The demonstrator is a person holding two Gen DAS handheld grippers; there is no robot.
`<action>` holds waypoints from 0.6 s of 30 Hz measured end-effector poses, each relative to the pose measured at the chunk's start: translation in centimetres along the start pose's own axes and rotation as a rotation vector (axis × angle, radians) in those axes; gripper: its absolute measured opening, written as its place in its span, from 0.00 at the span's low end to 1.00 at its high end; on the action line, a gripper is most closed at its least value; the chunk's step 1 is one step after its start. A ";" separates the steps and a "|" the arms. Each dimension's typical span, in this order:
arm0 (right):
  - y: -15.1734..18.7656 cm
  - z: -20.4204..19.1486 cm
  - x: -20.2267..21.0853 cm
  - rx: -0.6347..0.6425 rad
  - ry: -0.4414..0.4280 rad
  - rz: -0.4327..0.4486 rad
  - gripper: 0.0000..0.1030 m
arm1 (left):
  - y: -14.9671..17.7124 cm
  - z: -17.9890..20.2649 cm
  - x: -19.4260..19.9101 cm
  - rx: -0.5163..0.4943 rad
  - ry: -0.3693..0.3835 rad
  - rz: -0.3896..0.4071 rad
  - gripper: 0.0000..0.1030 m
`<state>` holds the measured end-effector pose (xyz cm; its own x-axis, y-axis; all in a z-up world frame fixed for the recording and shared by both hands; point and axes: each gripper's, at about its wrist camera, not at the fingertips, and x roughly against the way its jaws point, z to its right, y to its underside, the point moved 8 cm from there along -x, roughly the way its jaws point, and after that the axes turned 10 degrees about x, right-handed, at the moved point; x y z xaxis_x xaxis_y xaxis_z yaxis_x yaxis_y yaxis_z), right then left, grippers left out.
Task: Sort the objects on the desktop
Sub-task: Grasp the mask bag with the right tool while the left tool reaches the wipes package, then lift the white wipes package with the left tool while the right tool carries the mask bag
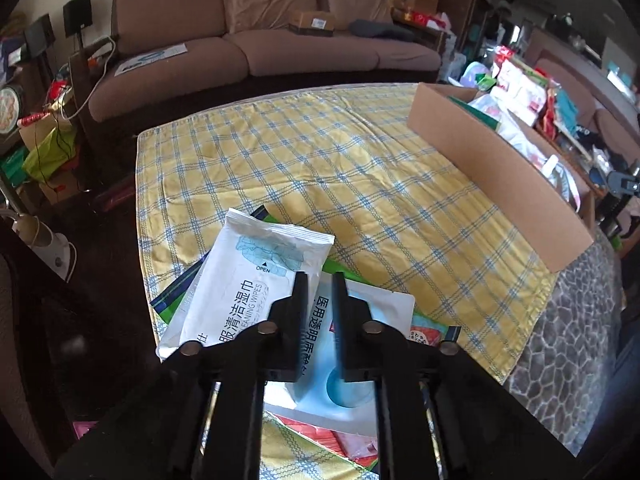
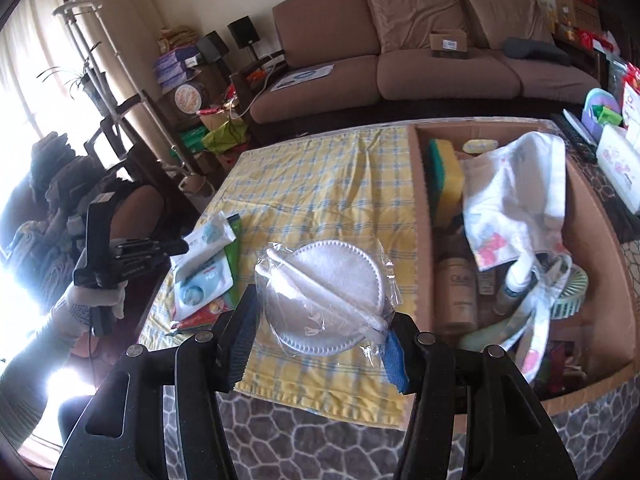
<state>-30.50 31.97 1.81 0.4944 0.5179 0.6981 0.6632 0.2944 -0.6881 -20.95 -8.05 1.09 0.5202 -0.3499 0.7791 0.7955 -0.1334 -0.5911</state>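
My right gripper [image 2: 320,340] is shut on a clear-wrapped pack of white cotton pads [image 2: 326,298], held above the yellow checked cloth [image 2: 320,184], left of the cardboard box [image 2: 420,216]. My left gripper [image 1: 319,280] hovers over a pile of flat packets at the cloth's near left corner: a white wet-wipes pack [image 1: 248,276] and a white and blue medical packet [image 1: 360,320]. Its jaws stand a narrow gap apart with nothing clearly between them. The left gripper also shows in the right wrist view [image 2: 176,246], beside the same pile [image 2: 204,280].
The box [image 1: 500,176] along the cloth's right side holds a sponge [image 2: 444,176], bottles [image 2: 456,292], a white bag [image 2: 516,196] and a small fan [image 2: 568,292]. A brown sofa [image 1: 260,40] stands behind the table. Clutter lines both sides of the room.
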 end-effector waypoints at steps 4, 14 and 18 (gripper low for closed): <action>0.9 2.0 2.3 -0.010 0.019 0.004 0.54 | -0.4 -0.1 -0.2 -0.060 0.000 0.001 0.81; 1.6 -1.1 1.6 0.028 -0.058 -0.020 0.54 | 2.2 -2.3 -5.1 -0.198 -0.130 -0.120 0.80; 1.5 -1.5 1.3 0.037 -0.066 -0.027 0.54 | 0.9 -3.3 -4.1 -0.121 -0.106 -0.088 0.51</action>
<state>-28.04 31.90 1.99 0.4376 0.5607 0.7029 0.6540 0.3380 -0.6768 -23.39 -9.81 -3.30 0.4853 -0.2330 0.8427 0.7995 -0.2719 -0.5356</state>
